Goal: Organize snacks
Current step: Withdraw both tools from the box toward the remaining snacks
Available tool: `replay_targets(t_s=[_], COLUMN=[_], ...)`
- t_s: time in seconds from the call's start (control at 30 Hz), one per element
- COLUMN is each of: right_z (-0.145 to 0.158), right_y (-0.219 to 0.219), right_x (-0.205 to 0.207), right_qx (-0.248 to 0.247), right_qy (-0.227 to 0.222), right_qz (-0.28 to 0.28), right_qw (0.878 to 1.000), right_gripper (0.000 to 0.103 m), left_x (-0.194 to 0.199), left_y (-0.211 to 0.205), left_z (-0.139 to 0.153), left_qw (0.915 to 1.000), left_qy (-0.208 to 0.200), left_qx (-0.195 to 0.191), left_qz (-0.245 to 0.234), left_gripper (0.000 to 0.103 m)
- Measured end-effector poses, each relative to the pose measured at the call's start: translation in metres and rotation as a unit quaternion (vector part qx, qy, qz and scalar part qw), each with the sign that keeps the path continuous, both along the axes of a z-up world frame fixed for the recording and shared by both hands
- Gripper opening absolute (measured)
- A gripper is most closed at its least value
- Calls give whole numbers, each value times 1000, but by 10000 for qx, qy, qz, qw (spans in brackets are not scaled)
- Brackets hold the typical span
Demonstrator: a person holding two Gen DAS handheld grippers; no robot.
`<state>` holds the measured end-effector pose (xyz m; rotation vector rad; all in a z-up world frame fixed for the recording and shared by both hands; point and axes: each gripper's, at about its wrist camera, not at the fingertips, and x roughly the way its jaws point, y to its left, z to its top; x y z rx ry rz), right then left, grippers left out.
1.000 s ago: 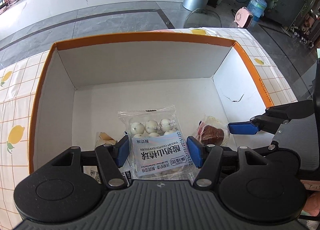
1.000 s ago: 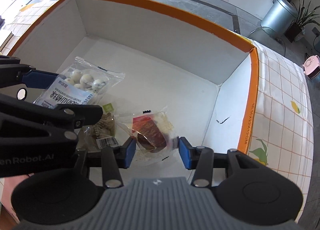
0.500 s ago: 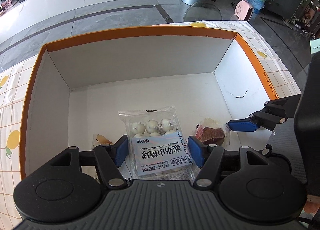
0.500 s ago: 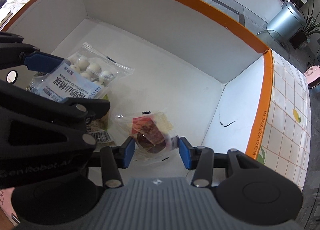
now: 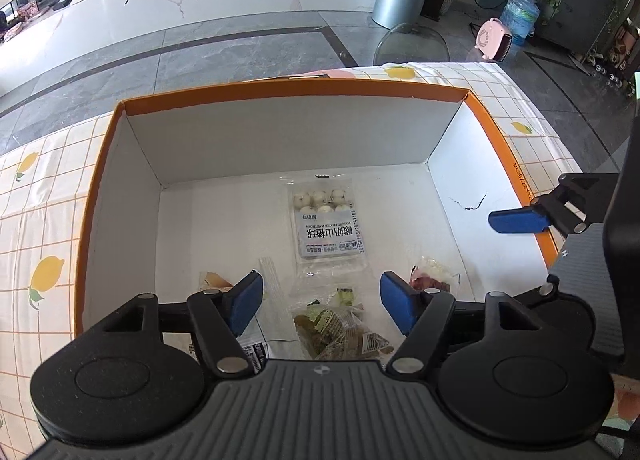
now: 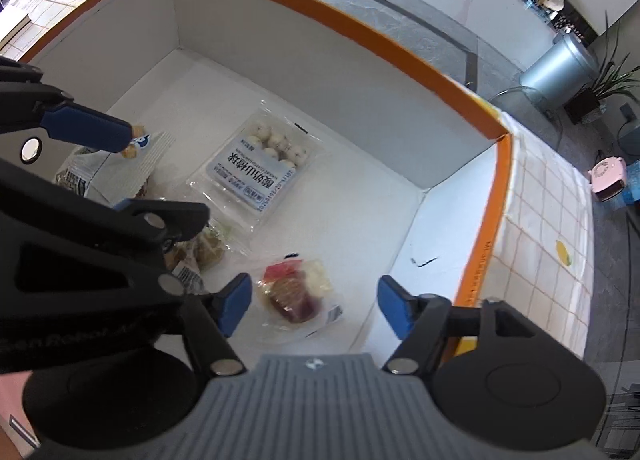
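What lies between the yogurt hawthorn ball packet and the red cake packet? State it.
Only bare white box floor separates the yogurt hawthorn ball packet from the red cake packet; the right wrist view shows it best.

Right gripper (image 6: pixel 314 306) at six o'clock, jaws just opened wide over a red snack pack (image 6: pixel 296 292) lying free, yogurt ball packet (image 6: pixel 262 168) toward eleven, left gripper (image 6: pixel 120 168) at nine, all inside an orange-rimmed white box (image 6: pixel 360 24).

White-walled, orange-rimmed box (image 5: pixel 304 94), blue-padded black hand-held gripper (image 5: pixel 322 300), white tablecloth (image 5: pixel 36 228) with orange grid and yellow lemons
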<state>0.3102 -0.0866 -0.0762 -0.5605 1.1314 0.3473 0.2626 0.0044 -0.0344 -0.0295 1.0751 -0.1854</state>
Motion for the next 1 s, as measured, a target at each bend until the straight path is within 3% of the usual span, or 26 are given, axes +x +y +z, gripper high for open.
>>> replay_targets(t_s=[0.3, 0.57, 0.73, 1.0], right_z=[42, 75, 80, 63], right_y=[-26, -56, -76, -87], right_x=[-36, -96, -141, -207], right_qx=[542, 1289, 1812, 2056], right_qy=[-646, -1460, -1739, -1953], right_qz=[-365, -709, -1033, -1253], right_qw=[9958, 9783, 9624, 9507], right_gripper=[80, 80, 80, 80], left_x=[-47, -103, -134, -171], left_y=[-5, -12, -15, -20], left_z=[40, 69, 70, 55], left_qw=[9962, 9860, 9818, 9812], left_qy=[-821, -1613, -1842, -1878], left_qx=[229, 305, 214, 165], left_qz=[185, 301, 411, 403], left_gripper=[83, 84, 86, 86])
